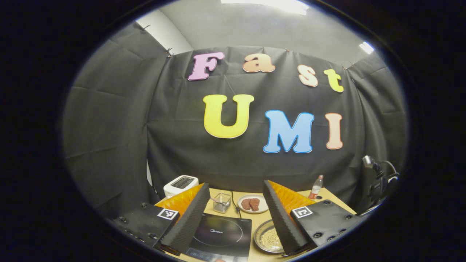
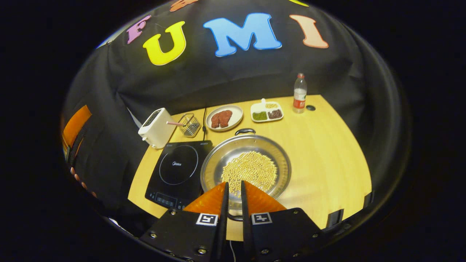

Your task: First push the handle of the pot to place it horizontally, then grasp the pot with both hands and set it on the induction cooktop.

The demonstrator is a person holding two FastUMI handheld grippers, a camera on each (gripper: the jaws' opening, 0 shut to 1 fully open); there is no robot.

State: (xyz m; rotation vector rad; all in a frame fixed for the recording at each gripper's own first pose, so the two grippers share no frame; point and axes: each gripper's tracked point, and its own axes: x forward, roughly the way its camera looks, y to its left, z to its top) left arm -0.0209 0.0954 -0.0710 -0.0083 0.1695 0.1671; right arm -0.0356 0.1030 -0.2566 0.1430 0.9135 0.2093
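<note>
- Round shiny metal pot holding pale beans sits on the yellow wooden table, touching the black induction cooktop's right edge.
- Right gripper narrowed around the pot's near handle.
- Left gripper spread wide, holding nothing, above the cooktop.

Table: pale wood, ringed by black cloth.
Left side: cooktop — toaster behind it.
Middle: pot of beans, just beside the cooktop.
Back row: wire basket, plate of meat, divided tray, bottle — upright.
</note>
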